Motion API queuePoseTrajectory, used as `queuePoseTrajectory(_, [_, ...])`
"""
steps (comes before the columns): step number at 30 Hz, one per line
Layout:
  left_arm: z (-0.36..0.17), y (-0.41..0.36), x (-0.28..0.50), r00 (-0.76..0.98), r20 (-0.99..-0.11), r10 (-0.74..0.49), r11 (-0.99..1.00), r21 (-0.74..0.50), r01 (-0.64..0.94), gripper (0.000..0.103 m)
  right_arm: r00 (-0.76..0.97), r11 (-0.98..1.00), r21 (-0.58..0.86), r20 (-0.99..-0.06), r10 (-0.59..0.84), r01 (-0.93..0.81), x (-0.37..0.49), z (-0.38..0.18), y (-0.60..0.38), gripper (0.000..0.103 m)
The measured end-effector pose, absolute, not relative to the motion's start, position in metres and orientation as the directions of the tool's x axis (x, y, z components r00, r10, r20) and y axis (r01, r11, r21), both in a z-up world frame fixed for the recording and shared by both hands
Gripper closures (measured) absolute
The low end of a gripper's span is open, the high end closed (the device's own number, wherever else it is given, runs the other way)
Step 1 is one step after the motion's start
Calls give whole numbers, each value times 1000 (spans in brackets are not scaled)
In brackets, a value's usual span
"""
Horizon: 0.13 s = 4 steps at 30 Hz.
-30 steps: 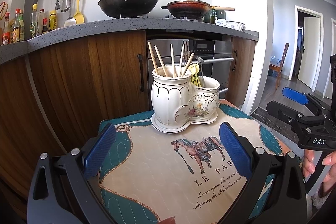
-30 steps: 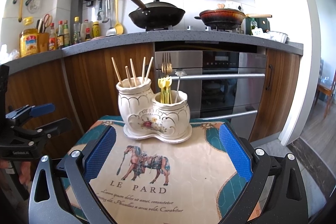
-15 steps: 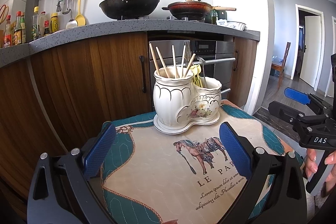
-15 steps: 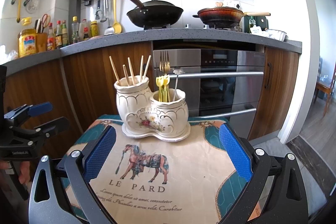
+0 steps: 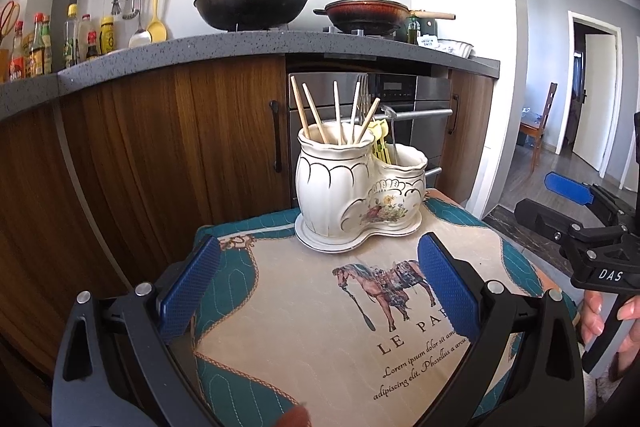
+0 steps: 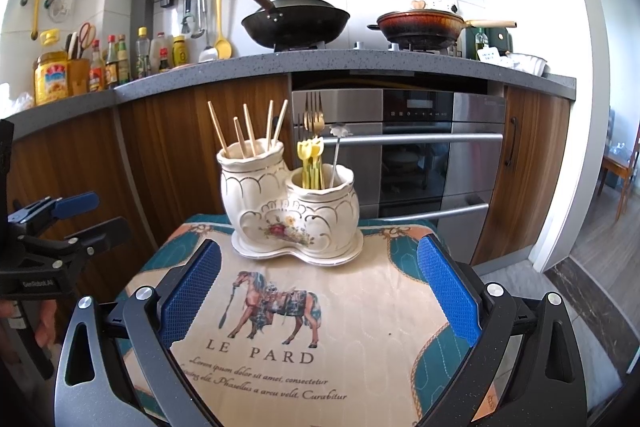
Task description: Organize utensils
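A cream two-pot ceramic utensil holder [image 5: 352,193] [image 6: 288,211] stands on its saucer at the far side of a horse-print cloth [image 5: 360,327] [image 6: 320,327]. Its taller pot holds several wooden chopsticks [image 5: 340,115] [image 6: 248,129]. The shorter pot holds yellow-handled pieces [image 6: 310,159], gold forks [image 6: 314,115] and a thin metal stick [image 6: 336,157]. My left gripper [image 5: 318,267] is open and empty, short of the holder. My right gripper [image 6: 320,263] is open and empty, also short of it. Each gripper shows at the side of the other's view.
The cloth covers a small table in front of wooden cabinets [image 6: 168,155] and a steel oven [image 6: 420,155]. A grey counter [image 6: 320,65] above carries a wok, a pan and bottles. An open floor and doorway [image 5: 592,99] lie to the right.
Both grippers have risen slightly, so the holder sits a little lower in both views. Both stay open and empty.
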<state>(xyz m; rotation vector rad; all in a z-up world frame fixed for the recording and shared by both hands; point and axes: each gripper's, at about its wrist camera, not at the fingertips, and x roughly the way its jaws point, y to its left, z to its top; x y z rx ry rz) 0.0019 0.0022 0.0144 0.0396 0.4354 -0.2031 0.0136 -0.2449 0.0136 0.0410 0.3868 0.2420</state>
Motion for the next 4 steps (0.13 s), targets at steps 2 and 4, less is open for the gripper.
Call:
queuePoseTrajectory(2, [13, 3, 3, 885, -427, -187, 979, -11, 201, 6, 895, 971, 85, -377, 240, -224, 15, 11, -245, 5])
queuePoseTrajectory(4, [11, 4, 4, 885, -430, -179, 981, -9, 194, 6, 890, 972, 84, -392, 233, -218, 18, 7, -244, 5])
